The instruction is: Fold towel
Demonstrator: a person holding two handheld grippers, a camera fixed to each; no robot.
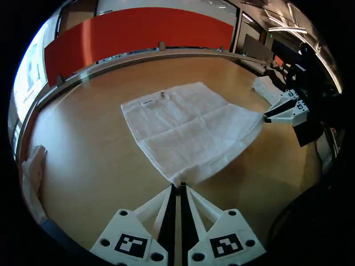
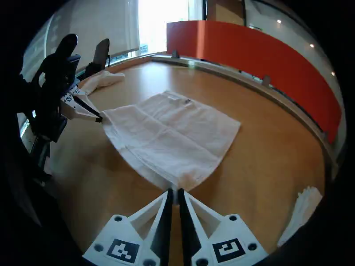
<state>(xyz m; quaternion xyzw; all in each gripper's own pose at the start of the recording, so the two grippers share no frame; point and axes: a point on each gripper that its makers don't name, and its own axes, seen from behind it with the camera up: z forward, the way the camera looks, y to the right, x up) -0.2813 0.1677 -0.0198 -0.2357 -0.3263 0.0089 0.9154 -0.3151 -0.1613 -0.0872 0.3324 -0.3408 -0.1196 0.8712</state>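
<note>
A white towel (image 1: 191,128) lies on the wooden table (image 1: 88,146), folded over, with a small label at its far edge. In the left gripper view my left gripper (image 1: 179,186) is shut on the towel's near corner. The right gripper (image 1: 265,119) pinches the corner at the right, and the edge between the two corners is raised slightly. In the right gripper view the towel (image 2: 173,133) spreads ahead and my right gripper (image 2: 174,191) is shut on its near corner. The left gripper (image 2: 100,119), held by a dark-sleeved hand, grips the left corner there.
An orange partition (image 1: 133,35) stands behind a rail along the table's far edge. Another white cloth (image 1: 33,177) lies at the table's left edge and one more (image 1: 268,88) at the far right. Chairs (image 2: 100,55) stand by the window.
</note>
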